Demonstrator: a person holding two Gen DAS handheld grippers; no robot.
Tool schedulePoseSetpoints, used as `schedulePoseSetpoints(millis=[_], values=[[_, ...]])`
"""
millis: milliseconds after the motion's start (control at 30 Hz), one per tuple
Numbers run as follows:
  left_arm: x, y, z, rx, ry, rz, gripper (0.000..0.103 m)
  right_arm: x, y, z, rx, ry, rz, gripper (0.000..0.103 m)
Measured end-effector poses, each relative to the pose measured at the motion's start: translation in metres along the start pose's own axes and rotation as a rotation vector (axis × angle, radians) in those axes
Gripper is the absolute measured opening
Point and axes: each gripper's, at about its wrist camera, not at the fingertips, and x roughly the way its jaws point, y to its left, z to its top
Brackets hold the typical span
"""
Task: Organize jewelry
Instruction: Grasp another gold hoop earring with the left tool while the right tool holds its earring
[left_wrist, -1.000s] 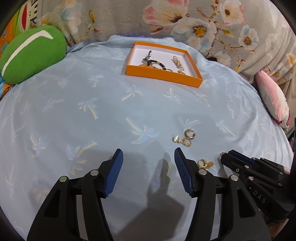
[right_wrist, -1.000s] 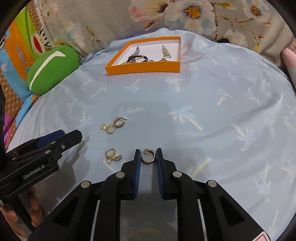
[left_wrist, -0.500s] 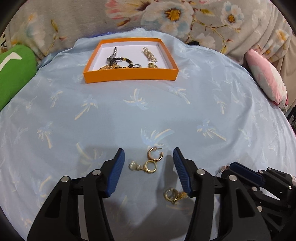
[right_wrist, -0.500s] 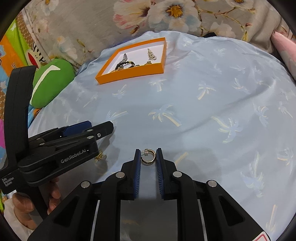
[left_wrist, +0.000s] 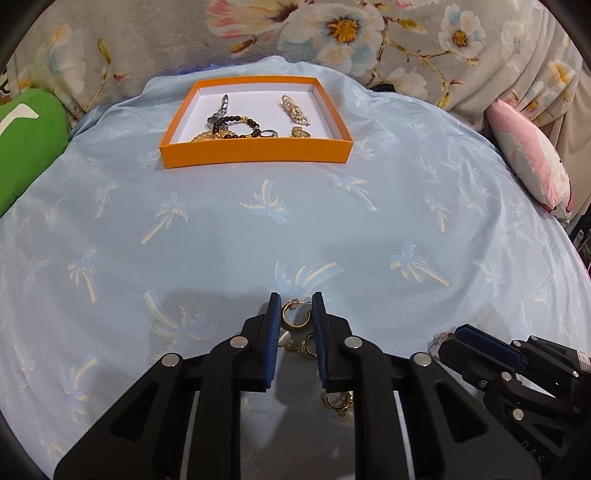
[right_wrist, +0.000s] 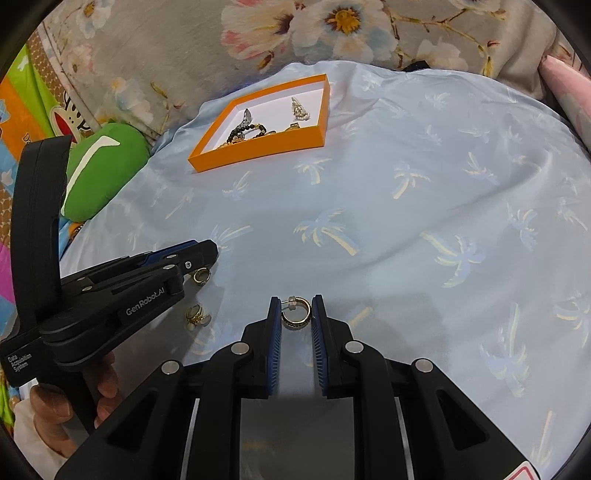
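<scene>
Left wrist: palm-print blue sheet (left_wrist: 221, 236) against floral fabric (left_wrist: 369, 33).

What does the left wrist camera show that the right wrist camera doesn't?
Only the left wrist view shows the left gripper, jaws just closed around a gold hoop earring, and the pink cushion in full. Only the right wrist view shows the right gripper shut on its own hoop, plus the person's hand. Both show the orange box and green pillow.

Glossy gold metal earrings (left_wrist: 295, 315) lie on smooth, faintly shiny blue cloth (left_wrist: 221, 236).
</scene>
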Motion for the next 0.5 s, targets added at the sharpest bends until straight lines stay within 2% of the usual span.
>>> schedulePoseSetpoints(millis=[367, 500], values=[[-0.021, 0.014, -0.005, -0.047, -0.051, 0.01, 0.016, -0.003, 0.001, 0.001, -0.001, -0.014, 0.008, 0.016], [-0.033, 0.024, 0.001, -0.076, -0.078, 0.009, 0.016, -0.005, 0.001, 0.011, -0.009, -0.025, 0.019, 0.016]])
